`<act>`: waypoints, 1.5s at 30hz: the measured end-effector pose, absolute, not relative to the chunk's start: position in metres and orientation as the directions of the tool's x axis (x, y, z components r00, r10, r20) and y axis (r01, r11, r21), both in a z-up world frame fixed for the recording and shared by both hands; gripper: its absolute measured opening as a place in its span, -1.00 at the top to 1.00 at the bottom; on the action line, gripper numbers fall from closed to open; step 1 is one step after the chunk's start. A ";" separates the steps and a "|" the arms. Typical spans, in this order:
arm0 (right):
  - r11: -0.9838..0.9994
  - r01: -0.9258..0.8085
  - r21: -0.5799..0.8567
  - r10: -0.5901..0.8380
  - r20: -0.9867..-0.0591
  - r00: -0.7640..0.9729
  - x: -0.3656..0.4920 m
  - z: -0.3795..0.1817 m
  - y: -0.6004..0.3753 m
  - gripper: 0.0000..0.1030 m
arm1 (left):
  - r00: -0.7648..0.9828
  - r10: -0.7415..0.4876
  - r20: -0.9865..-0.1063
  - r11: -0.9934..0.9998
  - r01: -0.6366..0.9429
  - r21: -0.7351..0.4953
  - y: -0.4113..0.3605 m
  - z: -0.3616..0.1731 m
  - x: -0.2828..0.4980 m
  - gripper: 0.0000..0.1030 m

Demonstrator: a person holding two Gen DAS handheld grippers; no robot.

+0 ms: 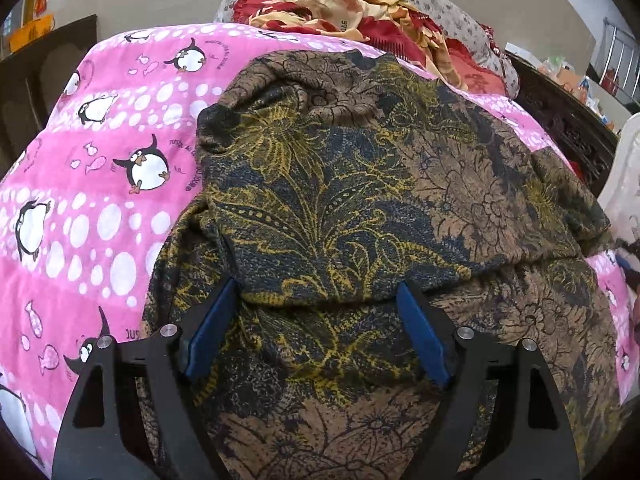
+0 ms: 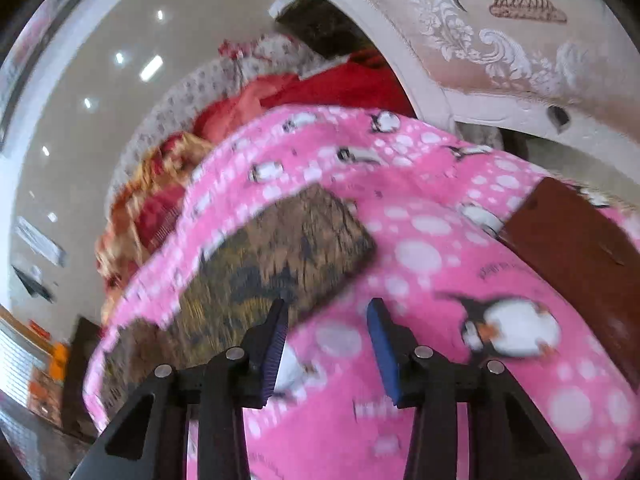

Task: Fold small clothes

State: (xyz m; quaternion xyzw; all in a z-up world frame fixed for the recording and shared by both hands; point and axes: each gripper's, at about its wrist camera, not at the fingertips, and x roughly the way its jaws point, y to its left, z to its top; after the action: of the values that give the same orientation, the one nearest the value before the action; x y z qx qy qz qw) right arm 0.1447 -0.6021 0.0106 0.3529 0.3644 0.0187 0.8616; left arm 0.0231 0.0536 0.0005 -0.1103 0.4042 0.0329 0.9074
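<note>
A brown, dark-blue and yellow floral garment (image 1: 360,208) lies partly folded on a pink penguin-print bedspread (image 1: 88,208). My left gripper (image 1: 318,292) hovers just over the garment's near fold with its blue pads spread wide and nothing pinched between them. In the blurred, tilted right wrist view the same garment (image 2: 280,256) shows as a flat dark patch on the bedspread (image 2: 440,280). My right gripper (image 2: 328,312) sits over bare pink cloth at the garment's near corner, its jaws apart with nothing between them.
A heap of red, cream and orange blankets (image 1: 360,12) is piled at the far side of the bed. A folded reddish-brown cloth (image 2: 576,256) lies on the bedspread to the right. Dark carved furniture (image 1: 560,120) borders the bed's right edge.
</note>
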 end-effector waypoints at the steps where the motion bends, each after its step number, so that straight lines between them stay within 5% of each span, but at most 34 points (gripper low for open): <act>1: 0.731 0.225 0.645 0.293 -0.593 0.750 0.146 0.008 -0.607 0.27 | 0.669 -0.021 -0.743 0.975 -0.150 -0.163 0.052 0.001 0.023 -0.58; 7: 0.716 0.229 0.660 0.285 -0.574 0.767 0.173 0.007 -0.605 0.89 | 0.666 -0.018 -0.746 0.976 -0.150 -0.157 0.053 -0.001 0.028 -0.58; 10: 0.779 0.188 0.598 0.252 -0.574 0.779 0.180 0.042 -0.597 0.91 | 0.666 -0.016 -0.746 0.976 -0.150 -0.155 0.052 -0.001 0.027 -0.58; 18: 0.915 0.115 0.387 0.052 -0.397 0.916 0.157 0.234 -0.593 0.91 | 0.677 -0.044 -0.734 0.971 -0.145 -0.192 0.057 -0.001 0.026 -0.58; 23: 0.936 -0.102 0.336 0.222 -0.339 0.914 0.156 0.281 -0.516 0.91 | 0.692 -0.077 -0.718 0.961 -0.141 -0.239 0.063 0.001 0.023 -0.58; 31: 0.809 -0.514 0.286 0.588 -0.411 0.697 0.163 0.230 -0.280 0.91 | 0.715 -0.132 -0.687 0.937 -0.137 -0.322 0.073 0.002 0.017 -0.58; 36: 0.679 -0.618 0.396 0.730 -0.460 0.506 0.167 0.163 -0.153 0.91 | 0.722 -0.141 -0.677 0.928 -0.142 -0.344 0.076 0.002 0.017 -0.58; 45: 0.568 -0.702 0.429 0.754 -0.613 0.235 0.147 0.070 0.001 0.91 | 0.738 -0.166 -0.654 0.906 -0.148 -0.397 0.083 0.002 0.012 -0.58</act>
State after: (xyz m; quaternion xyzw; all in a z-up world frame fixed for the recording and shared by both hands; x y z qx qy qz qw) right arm 0.1471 0.0012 0.0704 0.0314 0.4092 0.4637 0.7852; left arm 0.0121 0.0833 0.0020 -0.2168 0.3617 -0.0049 0.9067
